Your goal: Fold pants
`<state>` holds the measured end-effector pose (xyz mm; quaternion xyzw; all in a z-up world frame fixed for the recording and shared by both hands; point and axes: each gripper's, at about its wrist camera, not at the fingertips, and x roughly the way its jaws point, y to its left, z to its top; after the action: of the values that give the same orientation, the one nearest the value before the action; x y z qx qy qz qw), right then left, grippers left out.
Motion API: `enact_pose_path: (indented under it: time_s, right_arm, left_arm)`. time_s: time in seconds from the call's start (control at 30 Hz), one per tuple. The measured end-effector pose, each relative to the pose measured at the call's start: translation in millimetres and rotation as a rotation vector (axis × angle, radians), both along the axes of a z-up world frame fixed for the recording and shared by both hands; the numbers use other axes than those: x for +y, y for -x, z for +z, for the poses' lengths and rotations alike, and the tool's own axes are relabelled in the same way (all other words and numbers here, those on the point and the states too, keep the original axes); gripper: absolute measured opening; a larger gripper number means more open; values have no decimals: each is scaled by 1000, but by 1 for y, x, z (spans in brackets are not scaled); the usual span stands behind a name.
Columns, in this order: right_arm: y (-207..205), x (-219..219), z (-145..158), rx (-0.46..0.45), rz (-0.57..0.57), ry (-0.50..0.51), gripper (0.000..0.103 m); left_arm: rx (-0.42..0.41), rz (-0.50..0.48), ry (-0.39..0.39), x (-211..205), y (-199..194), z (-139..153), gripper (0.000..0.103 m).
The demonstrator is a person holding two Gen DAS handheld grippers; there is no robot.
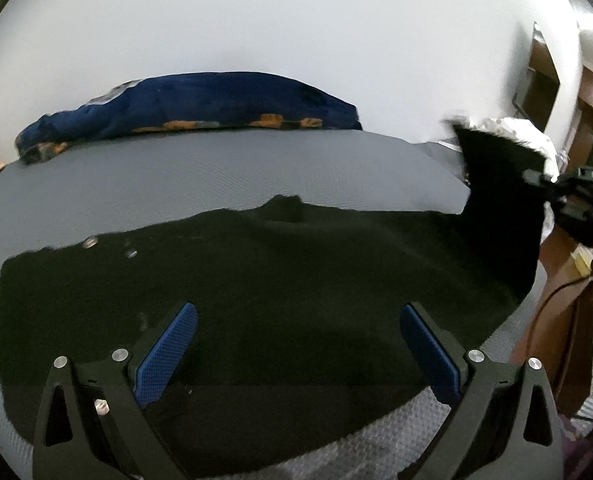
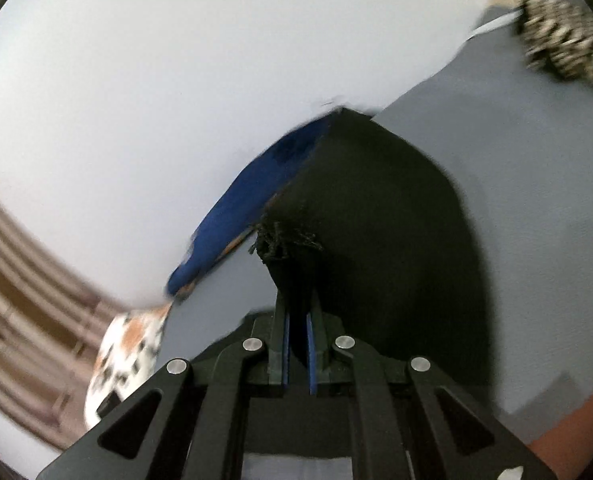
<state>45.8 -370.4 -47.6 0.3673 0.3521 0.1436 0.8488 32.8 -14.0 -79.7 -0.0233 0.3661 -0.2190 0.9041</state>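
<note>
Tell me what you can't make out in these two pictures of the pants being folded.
- Black pants, left wrist view: near edge hidden behind the open left gripper.
- Pants' gripped end, right wrist view: hidden between the shut right gripper pads.
- Blue patterned cloth, right wrist view: smeared by motion blur.

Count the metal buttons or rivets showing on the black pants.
2. Both sit near the far edge of the black pants at the left: one button at the edge, a smaller rivet beside it. Others may be hidden in folds.
</note>
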Motion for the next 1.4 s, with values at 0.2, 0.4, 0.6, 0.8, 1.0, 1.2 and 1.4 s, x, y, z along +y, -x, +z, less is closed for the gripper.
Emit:
enact_pose_path:
  time_s: [0.2,0.4,0.6,0.8,1.0,1.2,1.4]
  right_arm:
    - [-20,93,-44,107,205,-15,8]
    - [-13,115,-64,154,233,20,8]
    - [-10,120,-41,73,232,57,8]
    - [-12,147,-68,93,307,149,9]
    - [-9,146,-72,90,334,151,9]
    - [0,152,-75,92,379,195,9]
    - [6,162,-80,80,412,257,9]
  left_arm:
    - [-4,31,12,19,11,-2,101]
    - [8,44,40,30,14,-5,101]
    - [31,57,66,37,11,-10,101]
    - [70,55,50,36,11,-22,101]
    - [84,63,44,37,10,-27,101]
    - [91,64,43,38,8,-29,101]
    - [92,61,33,37,9,-32,101]
